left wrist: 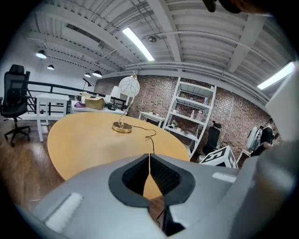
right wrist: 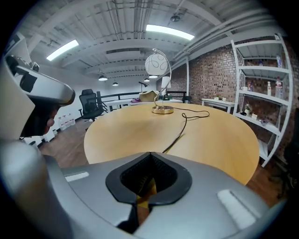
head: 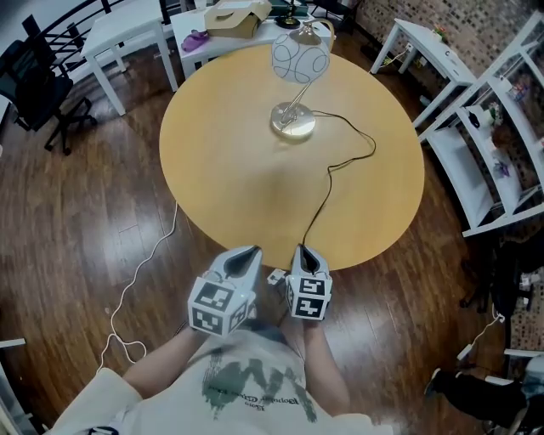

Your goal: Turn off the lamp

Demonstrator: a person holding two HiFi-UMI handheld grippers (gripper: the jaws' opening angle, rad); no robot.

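Across the round table [head: 221, 178], on its far side, stands the lamp [head: 293, 119], well ahead of both grippers. Its cord [head: 327, 183] runs toward the right gripper [head: 304, 252], nearer than the left gripper [head: 249, 252]. Both are closed, empty.

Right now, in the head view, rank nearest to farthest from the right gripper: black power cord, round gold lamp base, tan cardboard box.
1. Black power cord, near edge of round table, beside right gripper.
2. Round gold lamp base, table's far half.
3. Tan cardboard box, white table beyond.
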